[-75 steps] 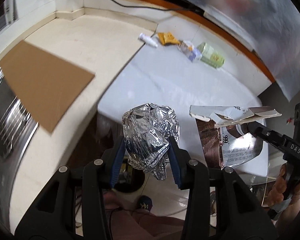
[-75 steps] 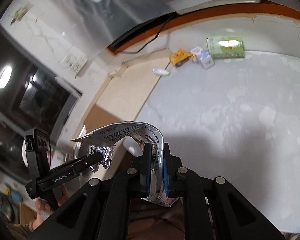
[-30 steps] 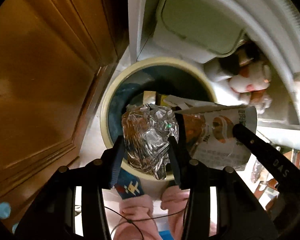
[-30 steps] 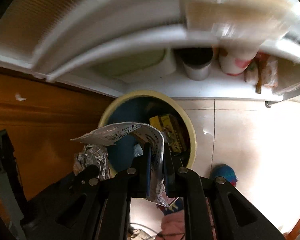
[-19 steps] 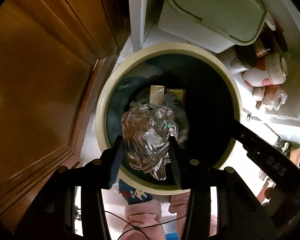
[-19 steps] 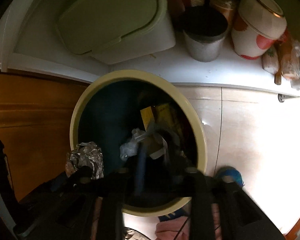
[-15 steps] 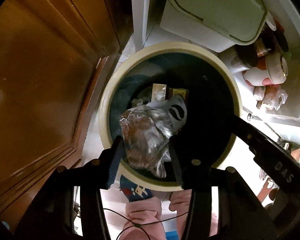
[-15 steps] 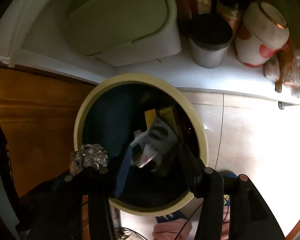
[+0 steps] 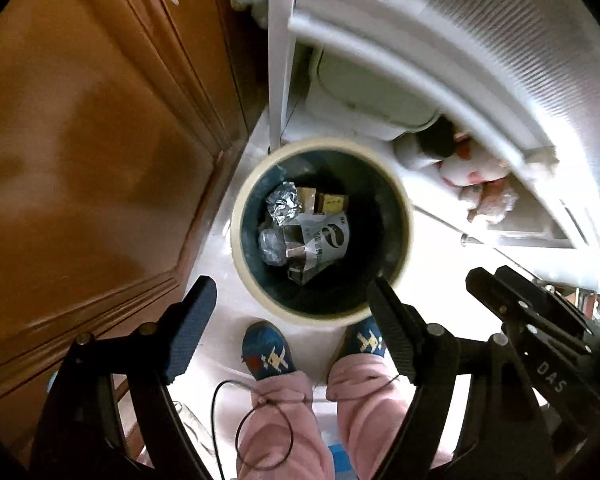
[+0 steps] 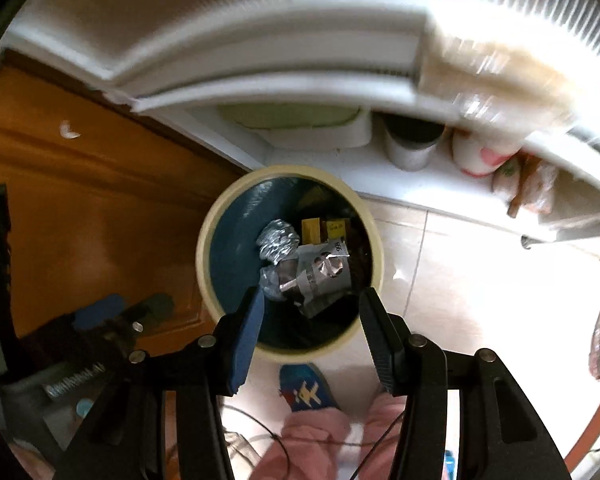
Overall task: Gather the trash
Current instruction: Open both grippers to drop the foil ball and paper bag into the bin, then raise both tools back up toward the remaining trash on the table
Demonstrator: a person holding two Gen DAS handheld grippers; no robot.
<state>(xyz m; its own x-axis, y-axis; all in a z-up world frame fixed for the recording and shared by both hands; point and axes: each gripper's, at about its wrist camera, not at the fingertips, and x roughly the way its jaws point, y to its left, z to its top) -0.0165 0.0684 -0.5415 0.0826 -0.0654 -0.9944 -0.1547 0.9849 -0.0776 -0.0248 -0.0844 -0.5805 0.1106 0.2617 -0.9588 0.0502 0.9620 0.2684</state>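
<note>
We hold both grippers above the round trash bin (image 9: pixel 404 216), pointing down. The left gripper (image 9: pixel 290 312) has its jaws opening wide with nothing between them; the right gripper (image 10: pixel 308 320) has its jaws spread and empty too. The crumpled foil ball (image 9: pixel 283 202) and the printed wrapper (image 9: pixel 322 240) lie inside the bin, touching each other.

bin (image 9: pixel 405 216) on floor, below both grippers | in bin: foil ball (image 9: pixel 283 203) beside printed wrapper (image 9: pixel 324 242), boxes (image 9: pixel 332 203) behind them | wooden cabinet (image 9: pixel 80 160) left of bin | shelf (image 10: pixel 420 184) with jars behind bin | person's feet (image 9: pixel 266 350) before bin
</note>
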